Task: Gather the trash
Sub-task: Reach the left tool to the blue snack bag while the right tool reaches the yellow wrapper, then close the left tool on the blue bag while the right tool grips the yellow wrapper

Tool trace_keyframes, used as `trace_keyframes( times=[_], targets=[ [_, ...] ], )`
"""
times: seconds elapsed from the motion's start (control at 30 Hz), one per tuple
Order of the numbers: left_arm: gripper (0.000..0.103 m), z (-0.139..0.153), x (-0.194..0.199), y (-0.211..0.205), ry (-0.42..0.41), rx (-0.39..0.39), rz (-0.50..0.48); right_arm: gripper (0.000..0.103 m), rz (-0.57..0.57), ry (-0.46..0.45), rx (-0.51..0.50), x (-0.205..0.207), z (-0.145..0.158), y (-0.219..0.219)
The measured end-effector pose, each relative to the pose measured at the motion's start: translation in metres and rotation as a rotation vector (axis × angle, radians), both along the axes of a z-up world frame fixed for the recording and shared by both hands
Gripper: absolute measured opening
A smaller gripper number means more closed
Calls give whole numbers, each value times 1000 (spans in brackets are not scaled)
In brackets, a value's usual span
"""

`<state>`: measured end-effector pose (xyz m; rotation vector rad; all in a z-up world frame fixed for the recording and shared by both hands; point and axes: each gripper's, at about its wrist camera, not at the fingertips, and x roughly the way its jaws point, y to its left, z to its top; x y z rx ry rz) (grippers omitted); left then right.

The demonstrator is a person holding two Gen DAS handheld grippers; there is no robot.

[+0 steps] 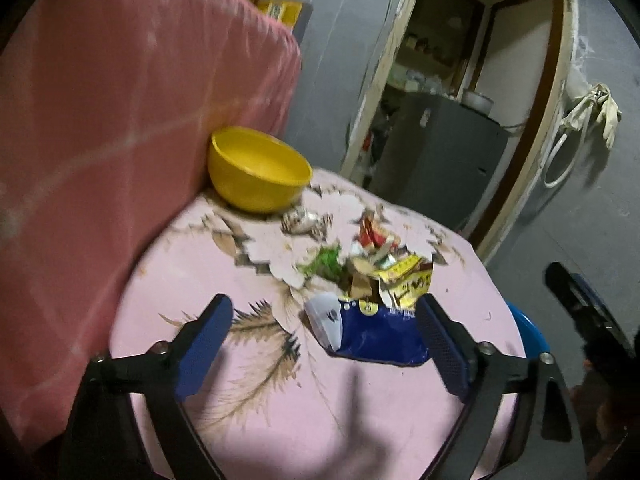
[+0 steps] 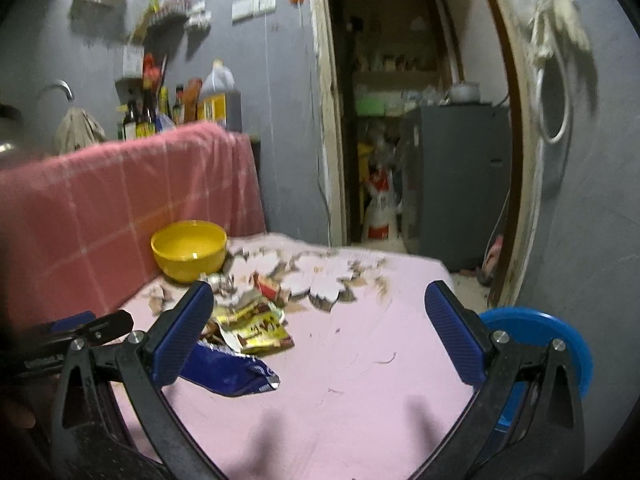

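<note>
Now, step: I am reaching for the first piece of trash on the desk (image 1: pixel 224 432); nothing is collected yet, as I judge it.
Left tool (image 1: pixel 325 340): I am holding it wide, nothing gripped; its jaws are standing either side of the blue wrapper (image 1: pixel 380 338).
Right tool (image 2: pixel 318 332): I am holding it wide and empty over bare pink cloth.
Blue wrapper: it is lying flat at my left tool's 2 o'clock, just beside the right-hand finger (image 1: pixel 442 346).
Wrapper pile (image 1: pixel 384 272): it is sitting at 12 o'clock, beyond the blue wrapper, touching it.
Yellow bowl (image 1: pixel 258 170): it is standing at 11 o'clock, well apart from my tools.
Next move: I am judging a short advance and a close on the blue wrapper, pads low against the cloth.
</note>
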<state>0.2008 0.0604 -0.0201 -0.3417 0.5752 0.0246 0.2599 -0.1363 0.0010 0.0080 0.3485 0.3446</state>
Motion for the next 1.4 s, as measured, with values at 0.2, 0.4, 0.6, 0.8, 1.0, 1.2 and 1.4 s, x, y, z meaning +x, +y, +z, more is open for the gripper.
trace_keyframes(
  times=[0.2, 0.4, 0.6, 0.8, 1.0, 1.2, 1.4],
  targets=[
    [65, -17, 20, -1, 97, -72, -73, 103, 41, 119, -39, 33, -20, 13],
    [46, -27, 38, 2, 168, -129, -89, 101, 84, 215, -58, 56, -35, 23],
    [28, -27, 50, -2, 179, -99, -114, 95, 109, 283, -66, 70, -47, 32],
    [24, -26, 61, -4, 171, -59, -139, 88, 148, 332, -76, 80, -57, 42],
    [23, -25, 64, 6, 182, -38, -150, 85, 190, 366, -90, 91, -61, 54],
    [23, -26, 64, 22, 194, -30, -96, 78, 250, 419, -65, 110, -66, 66],
    [21, -23, 64, 26, 183, 3, -79, 47, 310, 457, -48, 114, -71, 73]
  ],
)
